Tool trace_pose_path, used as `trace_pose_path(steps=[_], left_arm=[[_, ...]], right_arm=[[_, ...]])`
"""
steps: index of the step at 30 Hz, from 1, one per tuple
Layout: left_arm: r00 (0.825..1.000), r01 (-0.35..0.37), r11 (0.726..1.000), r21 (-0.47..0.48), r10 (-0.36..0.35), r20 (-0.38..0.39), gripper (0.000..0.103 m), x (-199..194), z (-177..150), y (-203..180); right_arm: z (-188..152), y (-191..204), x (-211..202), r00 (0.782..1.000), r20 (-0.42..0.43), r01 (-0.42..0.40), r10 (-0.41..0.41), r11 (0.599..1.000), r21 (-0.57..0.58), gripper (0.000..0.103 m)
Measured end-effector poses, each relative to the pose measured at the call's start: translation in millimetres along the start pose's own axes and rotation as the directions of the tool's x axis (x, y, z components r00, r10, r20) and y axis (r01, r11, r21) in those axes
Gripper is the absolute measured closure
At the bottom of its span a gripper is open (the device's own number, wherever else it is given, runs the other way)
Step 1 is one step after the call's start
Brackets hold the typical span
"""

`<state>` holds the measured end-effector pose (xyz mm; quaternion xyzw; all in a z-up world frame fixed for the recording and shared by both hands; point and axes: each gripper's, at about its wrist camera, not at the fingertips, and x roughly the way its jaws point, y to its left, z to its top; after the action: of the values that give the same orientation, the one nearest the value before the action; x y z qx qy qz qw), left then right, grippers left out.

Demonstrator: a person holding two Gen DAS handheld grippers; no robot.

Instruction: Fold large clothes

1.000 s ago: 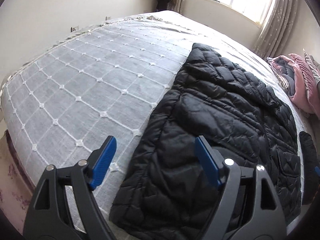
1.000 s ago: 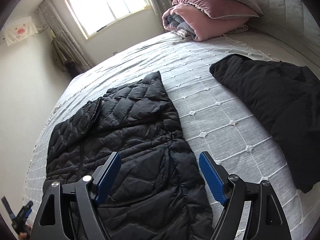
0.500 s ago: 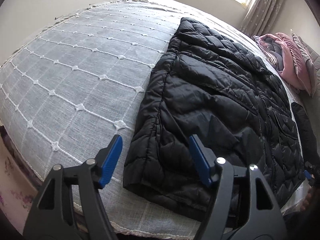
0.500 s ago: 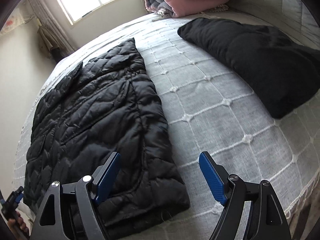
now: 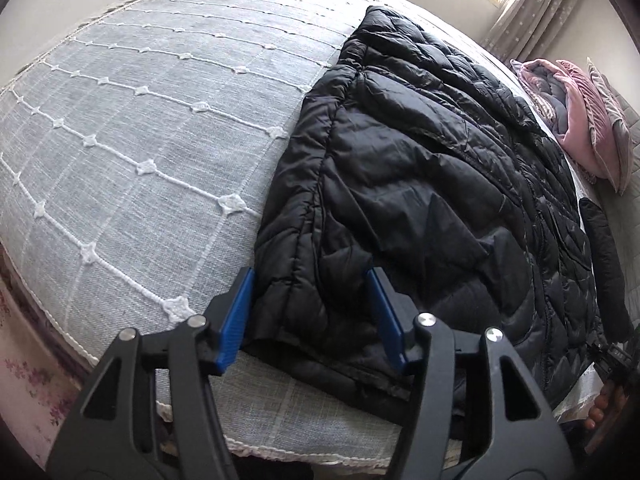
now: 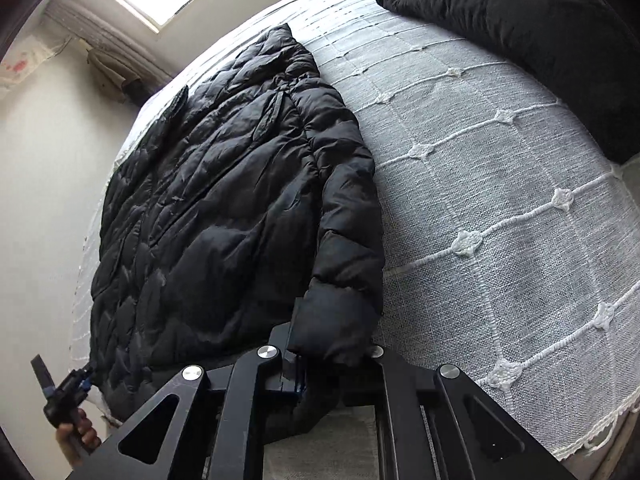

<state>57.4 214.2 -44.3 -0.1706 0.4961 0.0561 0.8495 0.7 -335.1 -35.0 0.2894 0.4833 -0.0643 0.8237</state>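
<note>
Across the middle of the left wrist view, the black puffer jacket (image 5: 420, 184) lies spread flat on the bed (image 5: 140, 120), running from the lower centre up toward the upper right of the frame. My left gripper (image 5: 310, 314) sits at the bottom centre, straddling the jacket's near corner: one blue pad is just beside the jacket's left edge, the other rests over the quilted fabric. Its jaws have just been closing, with that corner between them, but they are not yet pressed onto it, so this gripper is still released.

In the right wrist view the same jacket fills the left and centre of the frame, and my right gripper (image 6: 332, 356) at the bottom centre is clenched on the sleeve cuff (image 6: 336, 320), the puffy fabric bunching between its fingers. In the lower left corner of that view my left hand (image 6: 76, 436) and its gripper show at the jacket's other corner.

A second black garment (image 6: 520, 36) lies in the upper right of that frame, well apart from the jacket. Pink bedding (image 5: 576, 120) is piled at the right edge of the left view.
</note>
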Motion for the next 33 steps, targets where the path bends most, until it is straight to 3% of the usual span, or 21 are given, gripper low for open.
trace_pose_path(steps=[8, 10, 11, 15, 20, 25, 27, 30, 33], left_arm=[[0.996, 0.071, 0.997, -0.025, -0.072, -0.059, 0.044, 6, -2, 7], [0.996, 0.072, 0.997, -0.008, -0.072, -0.053, 0.045, 5, -4, 4], [0.996, 0.075, 0.997, -0.005, -0.075, -0.052, 0.052, 5, -5, 4], [0.995, 0.091, 0.996, -0.011, -0.092, -0.049, 0.061, 4, -6, 5], [0.990, 0.126, 0.989, -0.074, -0.131, -0.061, 0.061, 9, -6, 10], [0.992, 0.110, 0.992, -0.058, -0.113, -0.058, 0.061, 8, -8, 5], [0.991, 0.121, 0.991, -0.053, -0.123, -0.053, 0.074, 8, -7, 4], [0.986, 0.156, 0.986, -0.063, -0.159, -0.047, 0.086, 8, -5, 4], [0.987, 0.162, 0.985, -0.061, -0.163, -0.009, 0.090, 1, -4, 2]], right_arm=[[8, -12, -16, 0.996, 0.086, 0.010, -0.016, 0.997, 0.075, 0.097], [7, -10, -13, 0.997, 0.075, 0.015, -0.021, 0.997, 0.078, 0.097], [7, -9, -12, 0.997, 0.070, 0.024, -0.029, 0.997, 0.071, 0.097], [5, -1, -11, 0.997, 0.071, 0.029, -0.032, 0.998, 0.055, 0.093], [8, -4, -6, 0.998, 0.052, 0.027, -0.030, 0.998, 0.061, 0.089], [9, -9, -2, 0.999, 0.030, 0.023, -0.026, 0.996, 0.087, 0.085], [9, -10, 2, 1.000, 0.012, 0.006, -0.007, 0.996, 0.094, 0.078], [9, -9, 10, 0.999, -0.022, -0.026, 0.028, 0.995, 0.094, 0.078], [10, -6, 6, 0.999, 0.016, -0.041, 0.040, 0.996, 0.078, 0.094]])
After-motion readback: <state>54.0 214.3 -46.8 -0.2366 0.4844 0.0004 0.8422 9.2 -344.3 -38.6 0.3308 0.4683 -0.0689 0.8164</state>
